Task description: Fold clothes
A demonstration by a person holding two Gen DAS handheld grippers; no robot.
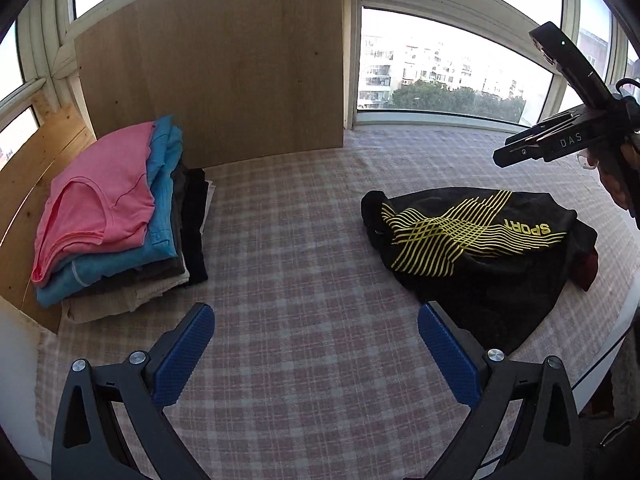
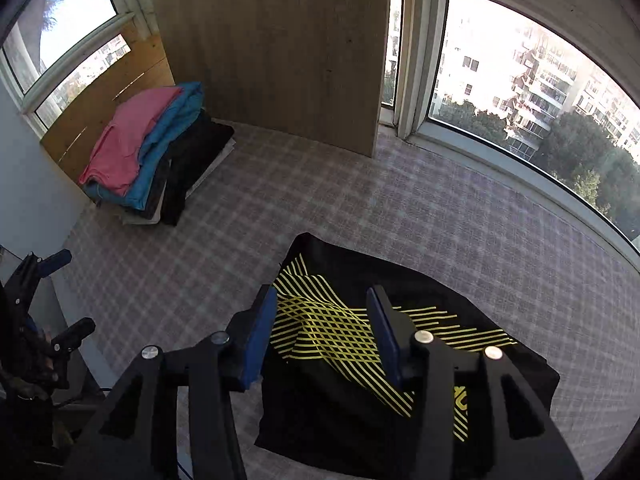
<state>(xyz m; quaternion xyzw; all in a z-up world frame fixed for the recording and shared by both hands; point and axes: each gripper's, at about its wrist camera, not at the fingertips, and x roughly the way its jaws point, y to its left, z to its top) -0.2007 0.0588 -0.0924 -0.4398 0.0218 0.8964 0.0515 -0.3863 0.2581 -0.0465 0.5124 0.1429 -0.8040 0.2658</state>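
Note:
A crumpled black shirt (image 1: 472, 264) with yellow stripes and the word SPORT lies on the right of the checked cloth (image 1: 304, 240). My left gripper (image 1: 316, 316) hangs open over bare cloth, to the left of the shirt, with nothing between its blue pads. In the right wrist view my right gripper (image 2: 322, 296) is open just above the shirt (image 2: 332, 336), its striped part showing between the fingers. The right gripper (image 1: 516, 152) also shows at the upper right of the left wrist view, above the shirt. The left gripper (image 2: 70, 296) appears at the left edge.
A stack of folded clothes (image 1: 108, 216), pink on top of blue, sits at the far left against a wooden side panel (image 1: 36, 184). An upright wooden board (image 1: 224, 64) stands behind it. Windows (image 1: 440, 76) run along the back and right. The bed's edge curves at the right.

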